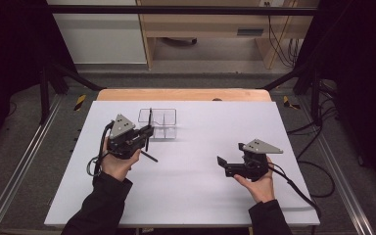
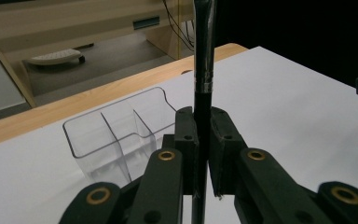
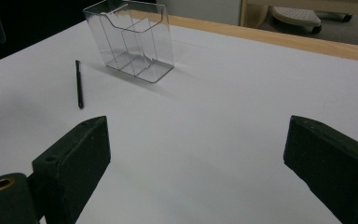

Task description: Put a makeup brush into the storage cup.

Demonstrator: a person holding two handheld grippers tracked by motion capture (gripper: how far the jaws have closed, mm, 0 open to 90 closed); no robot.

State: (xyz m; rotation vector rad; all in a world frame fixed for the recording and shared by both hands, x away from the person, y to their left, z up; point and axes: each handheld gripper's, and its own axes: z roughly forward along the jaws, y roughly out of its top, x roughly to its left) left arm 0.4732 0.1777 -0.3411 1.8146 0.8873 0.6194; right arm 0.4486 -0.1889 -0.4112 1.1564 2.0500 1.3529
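Observation:
My left gripper is shut on a thin black stick with a silver band, held roughly upright just in front of a clear plastic organizer with several compartments. In the left gripper view the stick rises between the closed pads, and the organizer stands empty behind and to the left. A second thin black stick lies flat on the white table, near the left hand. My right gripper hovers over the table's right half, open with nothing between its jaws. Its own view shows the organizer and the lying stick farther off.
The white tabletop has a wooden strip along its far edge. Black frame bars and cables flank the table. Wooden furniture stands on the floor beyond.

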